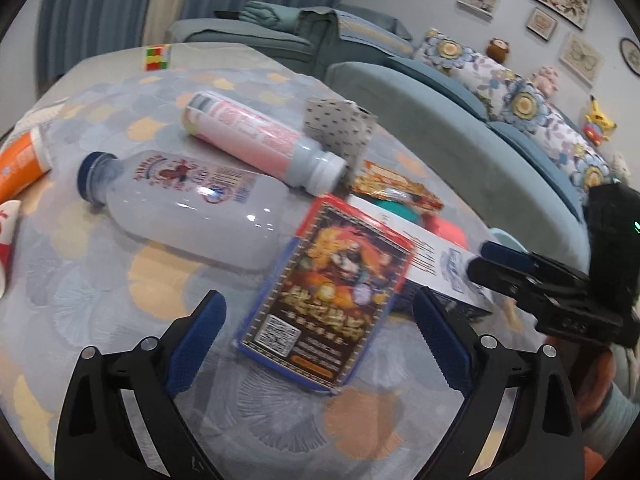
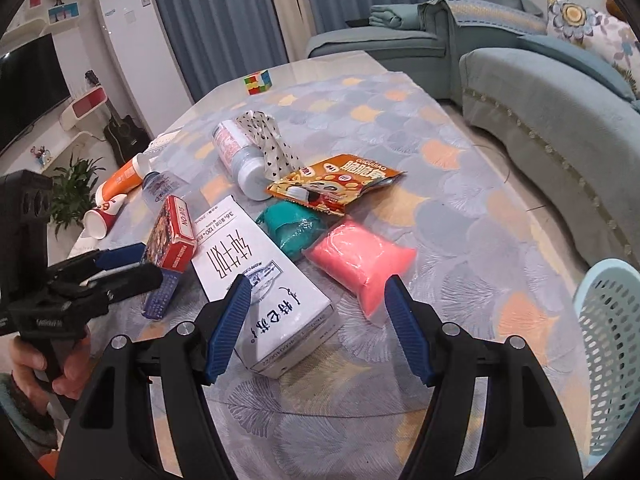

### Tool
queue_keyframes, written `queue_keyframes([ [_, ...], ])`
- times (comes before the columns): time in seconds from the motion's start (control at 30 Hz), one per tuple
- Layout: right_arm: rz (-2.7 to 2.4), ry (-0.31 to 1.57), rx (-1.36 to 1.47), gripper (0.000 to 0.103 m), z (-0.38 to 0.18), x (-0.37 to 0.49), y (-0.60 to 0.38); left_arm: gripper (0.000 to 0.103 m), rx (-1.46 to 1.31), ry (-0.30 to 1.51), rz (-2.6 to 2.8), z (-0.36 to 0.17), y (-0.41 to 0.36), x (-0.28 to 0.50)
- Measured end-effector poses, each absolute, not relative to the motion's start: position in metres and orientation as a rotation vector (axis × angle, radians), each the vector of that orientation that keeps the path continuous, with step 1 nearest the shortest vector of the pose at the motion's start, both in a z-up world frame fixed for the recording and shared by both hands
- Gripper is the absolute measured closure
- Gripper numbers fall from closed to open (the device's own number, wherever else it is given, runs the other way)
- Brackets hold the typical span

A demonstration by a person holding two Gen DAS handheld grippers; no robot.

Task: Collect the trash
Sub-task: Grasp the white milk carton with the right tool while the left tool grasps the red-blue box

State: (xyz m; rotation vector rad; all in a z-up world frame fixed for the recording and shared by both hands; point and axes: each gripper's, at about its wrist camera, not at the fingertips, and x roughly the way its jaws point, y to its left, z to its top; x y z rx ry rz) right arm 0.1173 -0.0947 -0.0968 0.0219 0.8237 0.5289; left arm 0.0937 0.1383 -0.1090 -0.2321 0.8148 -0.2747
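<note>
Both grippers are hovering wide and empty, left gripper (image 1: 320,340) straddling the card box (image 1: 320,300), right gripper (image 2: 318,328) the carton (image 2: 272,300), likely to grab them for the basket (image 2: 612,336).

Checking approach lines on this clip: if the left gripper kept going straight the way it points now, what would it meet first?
Most likely the card box with the red edge, lying between the open fingers of the left gripper. It rests partly on the white carton. Depth is hard to judge in the fisheye, so the tablecloth just before it is possible.

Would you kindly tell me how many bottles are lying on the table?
2: a clear blue-capped bottle beside the card box, and a pink-labelled white-capped bottle behind it, against the polka-dot wrapper. Others may be hidden.
</note>
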Motion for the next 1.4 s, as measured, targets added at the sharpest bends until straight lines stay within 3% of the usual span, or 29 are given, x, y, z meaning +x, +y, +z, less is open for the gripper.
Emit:
queue_keyframes([
  [0.33,0.583,0.850,-0.007,0.037,-0.100,0.116,-0.084,0.016,-0.271,0.849,-0.260,-0.116,0.140,0.103],
  [0.53,0.601,0.863,0.004,0.037,-0.101,0.113,-0.083,0.033,-0.197,0.888,-0.265,-0.120,0.127,0.101],
  [0.67,0.640,0.873,-0.035,0.037,-0.102,0.100,-0.076,0.038,-0.169,0.883,-0.244,-0.116,0.124,0.091],
  [0.97,0.737,0.840,-0.245,0.037,-0.097,0.063,-0.032,0.039,-0.246,0.825,-0.120,-0.092,0.160,0.056],
  [1.1,0.670,0.845,-0.199,0.025,-0.093,0.079,-0.022,0.039,-0.298,0.820,-0.066,-0.089,0.179,0.049],
  [1.23,0.587,0.872,-0.255,0.026,-0.098,0.097,0.003,0.039,-0.311,0.818,-0.054,-0.091,0.181,0.045],
  [1.27,0.587,0.881,-0.253,0.026,-0.100,0.100,0.006,0.039,-0.311,0.817,-0.054,-0.091,0.181,0.046],
  [1.37,0.577,0.908,-0.266,0.050,-0.104,0.106,0.015,0.039,-0.311,0.810,-0.062,-0.088,0.178,0.045],
  [1.4,0.575,0.906,-0.268,0.050,-0.103,0.104,0.015,0.039,-0.310,0.808,-0.064,-0.088,0.176,0.046],
])
